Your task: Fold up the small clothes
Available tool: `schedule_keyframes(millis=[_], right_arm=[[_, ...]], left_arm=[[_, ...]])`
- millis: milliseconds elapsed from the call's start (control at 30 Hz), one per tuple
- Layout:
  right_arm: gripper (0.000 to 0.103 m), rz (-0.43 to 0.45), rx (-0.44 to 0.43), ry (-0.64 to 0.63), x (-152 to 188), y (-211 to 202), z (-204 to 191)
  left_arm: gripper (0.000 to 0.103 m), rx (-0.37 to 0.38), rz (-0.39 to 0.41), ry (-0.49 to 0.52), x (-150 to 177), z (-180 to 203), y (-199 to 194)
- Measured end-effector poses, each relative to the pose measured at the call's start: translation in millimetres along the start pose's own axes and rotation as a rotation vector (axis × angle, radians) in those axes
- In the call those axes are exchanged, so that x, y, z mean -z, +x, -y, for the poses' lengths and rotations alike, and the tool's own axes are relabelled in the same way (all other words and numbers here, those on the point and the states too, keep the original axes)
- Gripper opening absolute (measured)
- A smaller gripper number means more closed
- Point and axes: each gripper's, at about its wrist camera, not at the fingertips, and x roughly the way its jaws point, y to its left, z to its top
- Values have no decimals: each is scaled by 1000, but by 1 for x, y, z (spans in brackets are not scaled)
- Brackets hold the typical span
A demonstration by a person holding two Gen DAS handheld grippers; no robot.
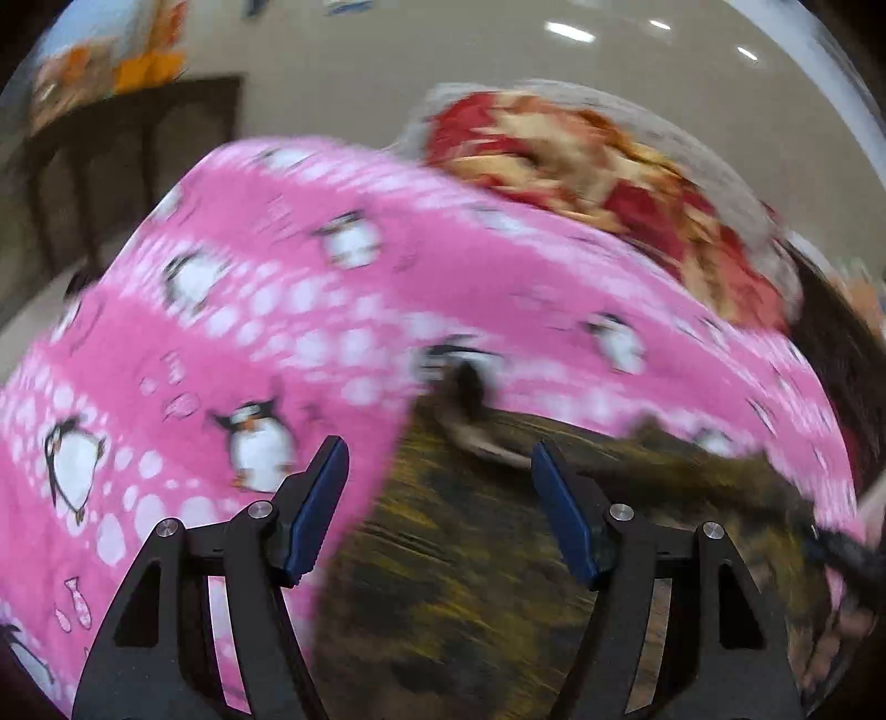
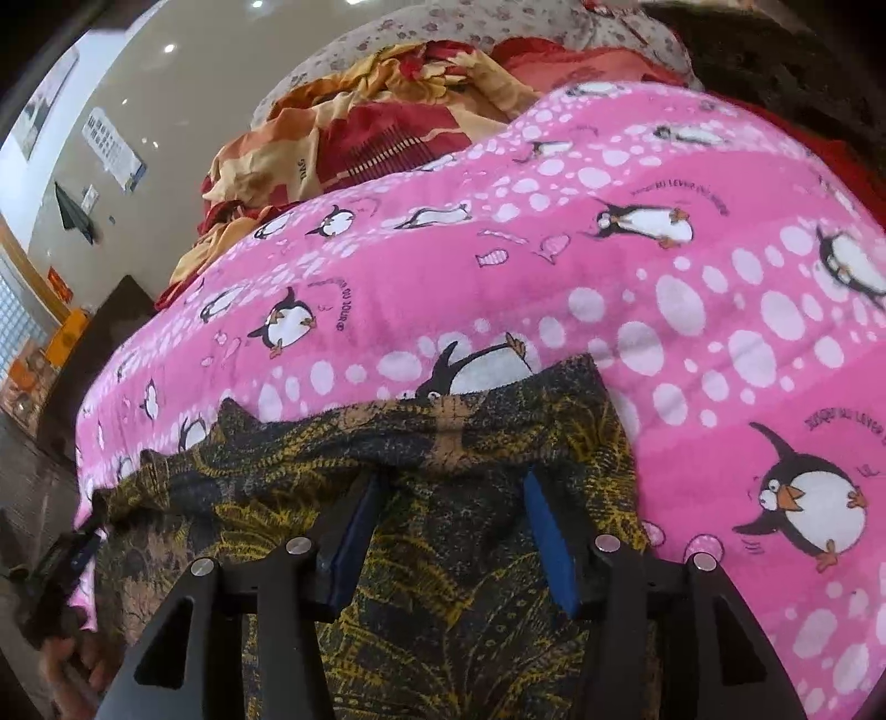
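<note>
A small dark garment with a yellow leaf print (image 2: 443, 531) lies on a pink penguin-print sheet (image 2: 692, 310). My right gripper (image 2: 451, 487) is open; its blue-padded fingertips are tucked under a raised fold of the garment, which hides their tips. In the left wrist view the same garment (image 1: 459, 581) shows blurred, lying on the pink sheet (image 1: 249, 310). My left gripper (image 1: 440, 459) is open and empty above the garment's left edge. The other gripper (image 1: 847, 554) shows at the right edge.
A crumpled red and yellow floral cloth (image 2: 354, 133) and a grey patterned cloth (image 2: 470, 22) are piled behind the sheet. The red cloth (image 1: 609, 183) also shows in the left wrist view. A dark wooden cabinet (image 1: 127, 160) stands at the far left.
</note>
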Motion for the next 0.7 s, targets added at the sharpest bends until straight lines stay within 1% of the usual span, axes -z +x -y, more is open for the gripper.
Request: schedule_keyframes(millis=[67,133,167,200,233,267,300,333,400,467,533,600,633,667,700], right_arm=[[58,-5,11,-14,-7,12,-13],[60,-9,19,-25,-9,16,-18],[61,-9,24,-31,-9,17,-20],[61,-9,26,-33,-9,18,-20],[61,-12,27,-33,-10,19,-20],[61,-14,29,-33,-10,20,-20],[62,-14,30,-33,-10,20,-20],[62,-14,31,-34,-10,20,-20],[62,-13,29,-34,-10,20,-20],[62,-11,24,-30,-10,21,-18],[62,-10,20,-27,-10,21,-18],[62,-11,34,-37,-10,21,-21],[62,-12,47,-48,-9,20,-23],[62,-15,57,-56,-10,18,-26],[62,-15,79,-60,-11,14,-30]], left_arm=[[69,50,-3,70,4,25,-5],[69,101,-56,160,11,55,0],[69,111,-86,199,14,67,8],[69,91,-117,249,15,81,22],[69,57,-139,276,13,87,33],[69,20,-154,277,7,91,45],[69,-18,-167,246,-5,87,55],[69,-36,-163,208,-16,80,60],[69,-76,-133,123,-38,62,60],[69,-93,-128,76,-46,42,56],[69,-75,-147,97,-37,32,57],[69,-64,-172,149,-9,19,61],[69,-44,-187,138,4,9,59],[69,17,-172,69,5,-5,50],[70,25,-141,23,4,-13,42]])
